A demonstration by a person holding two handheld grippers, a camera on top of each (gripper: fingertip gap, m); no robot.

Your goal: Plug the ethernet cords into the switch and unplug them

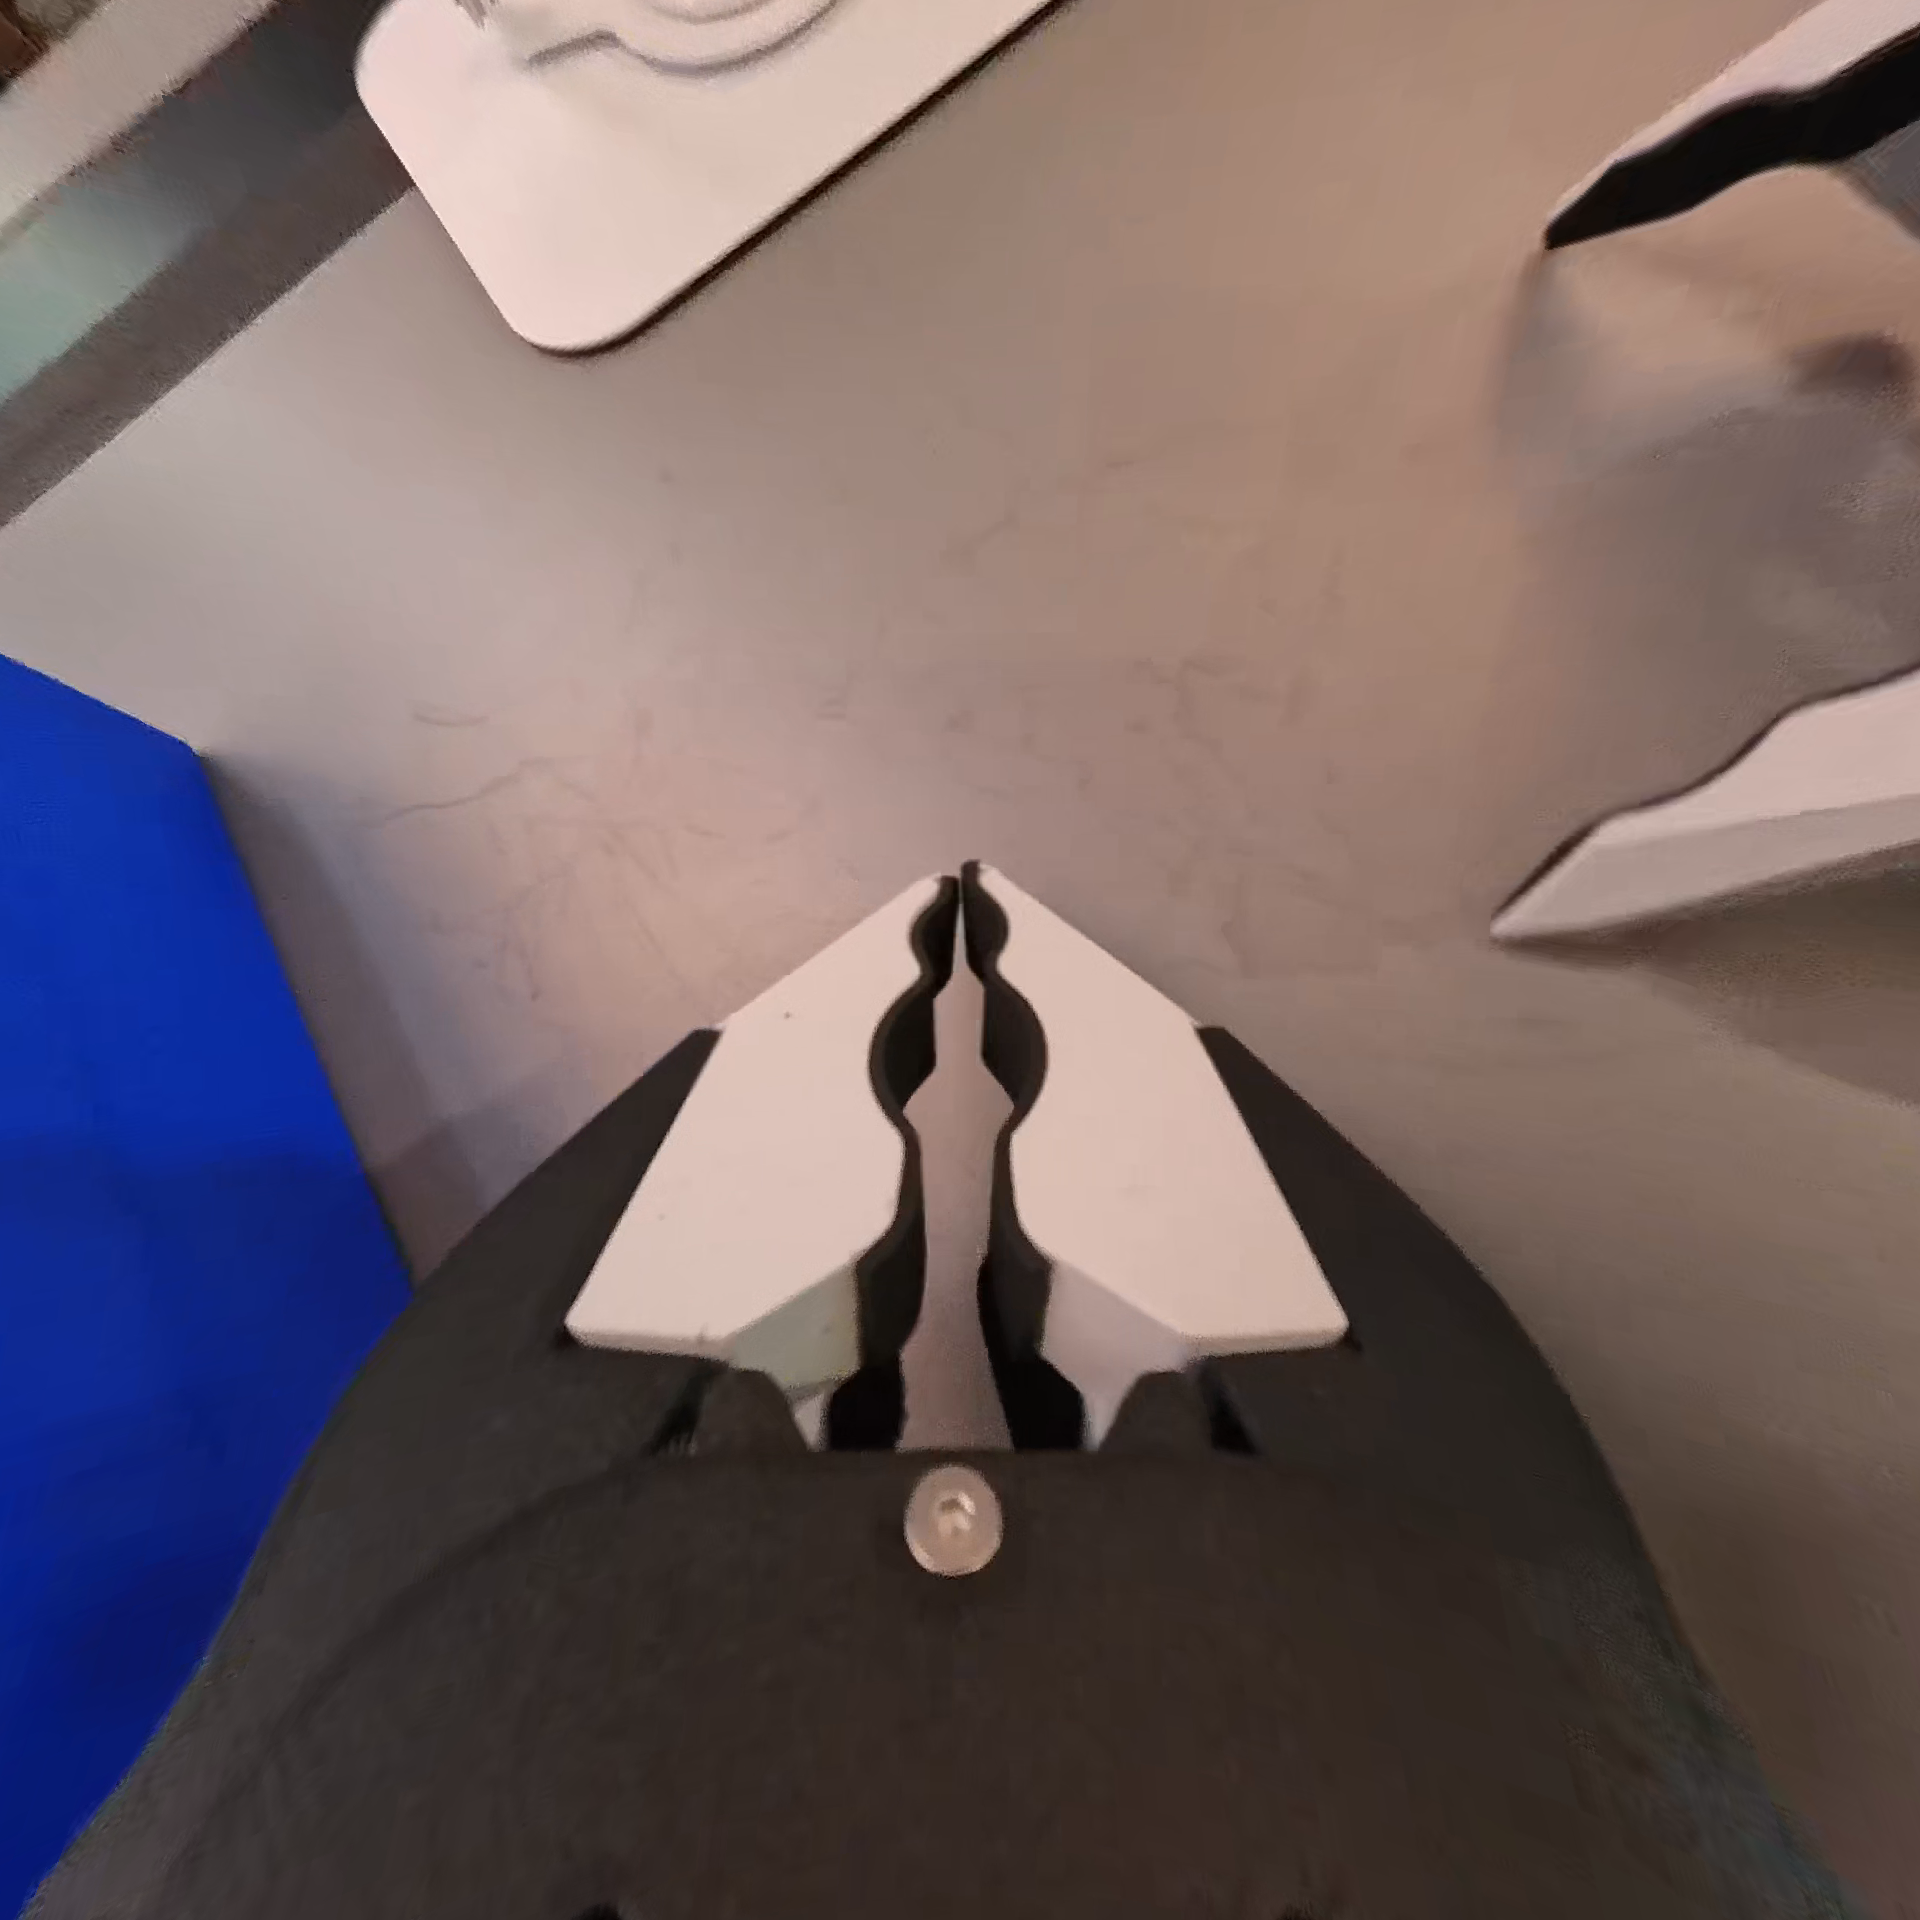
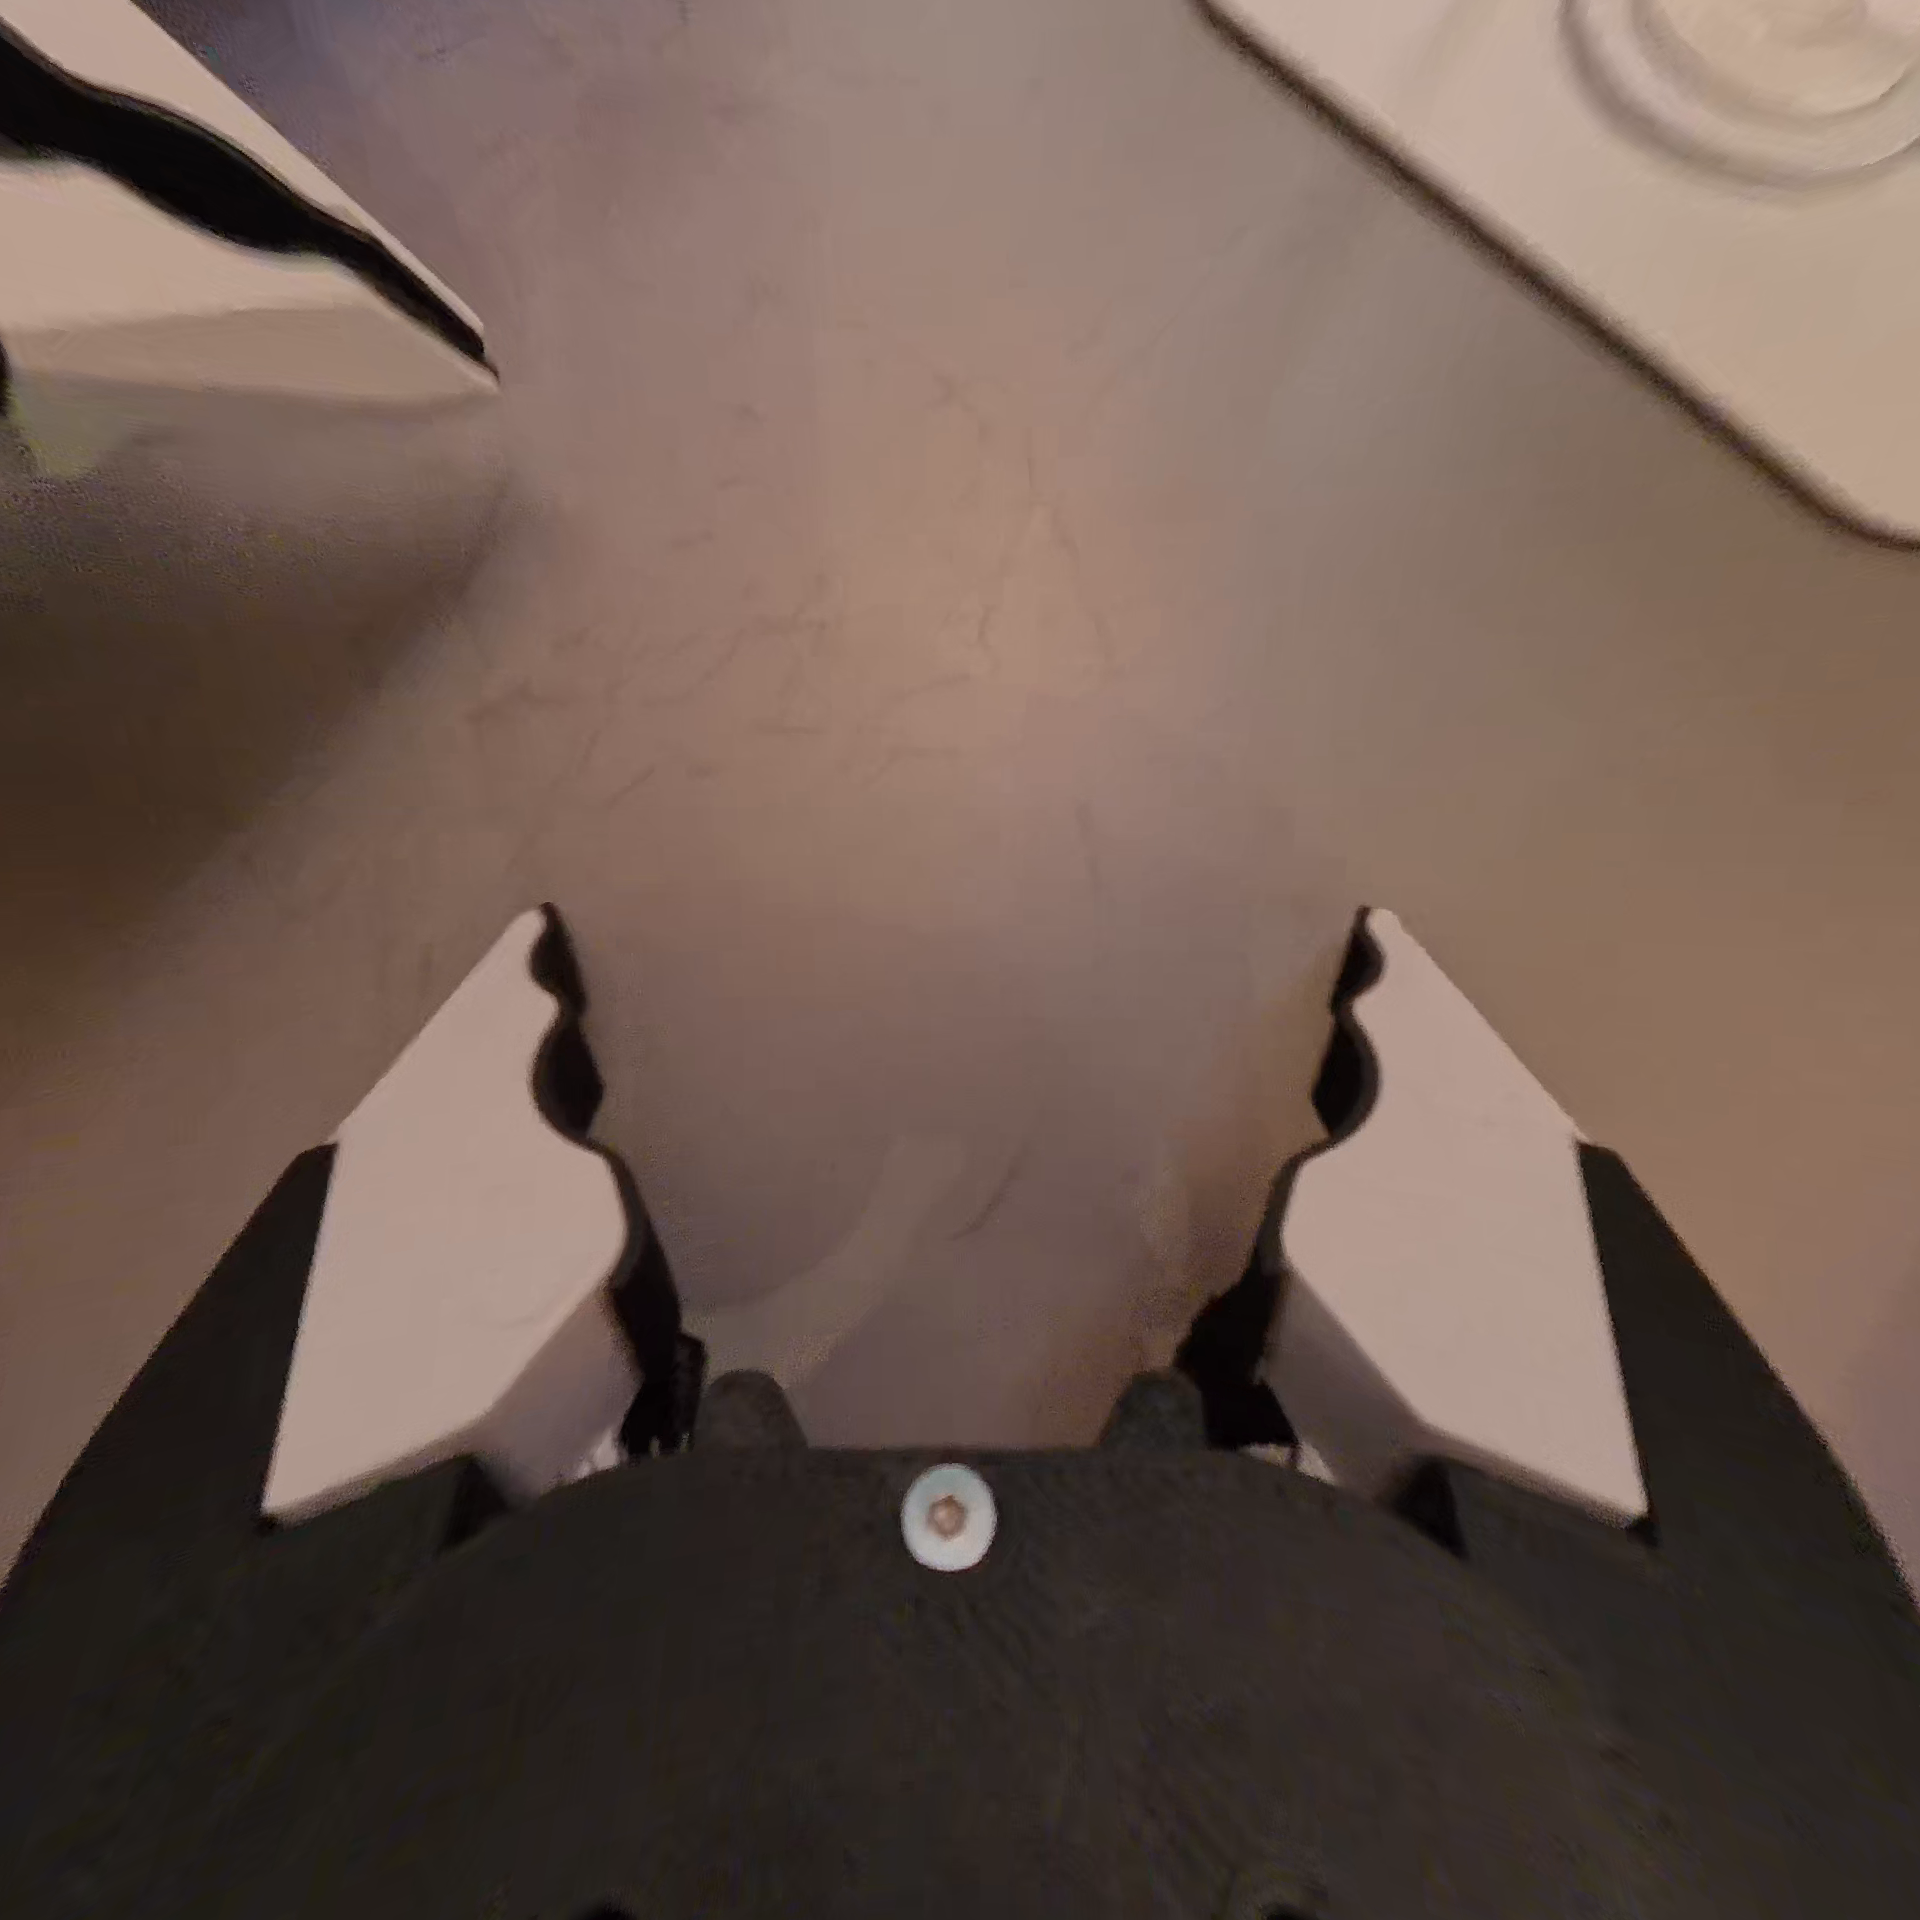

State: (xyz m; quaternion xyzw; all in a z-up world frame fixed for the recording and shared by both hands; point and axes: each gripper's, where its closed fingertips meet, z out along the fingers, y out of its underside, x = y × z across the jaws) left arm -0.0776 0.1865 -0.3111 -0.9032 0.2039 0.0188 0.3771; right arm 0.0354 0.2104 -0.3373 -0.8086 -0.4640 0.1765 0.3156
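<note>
Above the bare desk (image 1: 1039, 582) both grippers hover — left gripper (image 1: 960, 883) fingers together, right gripper (image 2: 956, 920) fingers apart, both empty; neither cords nor switch show, so direction cannot be judged.

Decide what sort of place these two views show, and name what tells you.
Probably an indoor desk or workbench: a smooth grey tabletop, a white rounded flat pad lying on it, and a blue flat object at its edge. No switch or cords show.
</note>
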